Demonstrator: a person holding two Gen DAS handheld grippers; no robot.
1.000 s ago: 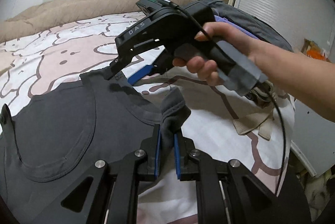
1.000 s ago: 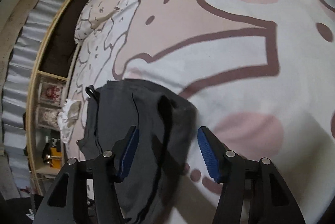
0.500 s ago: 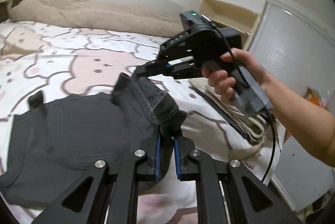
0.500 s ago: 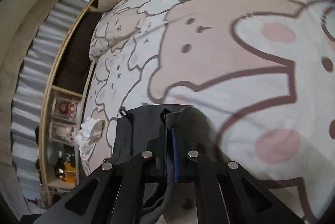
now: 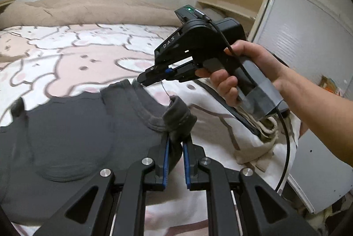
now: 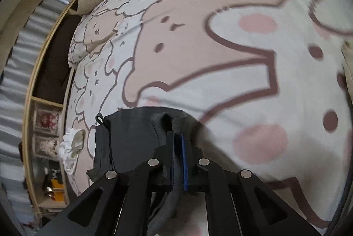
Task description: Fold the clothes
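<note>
A dark grey T-shirt (image 5: 72, 136) lies on the bed, its collar toward the middle. My left gripper (image 5: 175, 143) is shut on a bunched shoulder edge of the shirt. My right gripper (image 6: 177, 141) is shut on another edge of the same shirt (image 6: 132, 132); it also shows in the left wrist view (image 5: 143, 79), held by a hand, its tips at the shirt's far shoulder. The shirt's lower part is hidden below both views.
The bed has a pink and white cartoon bedsheet (image 6: 220, 59) and a beige duvet (image 5: 88, 9) at the head. A cream tote bag (image 5: 260, 132) lies at the bed's right edge. White crumpled cloth (image 6: 71, 147) lies by the wooden shelf (image 6: 44, 103).
The right gripper was open over the shirt's edge a second ago and has shut on it. Both grippers have lifted and shifted with the shirt's shoulders.
</note>
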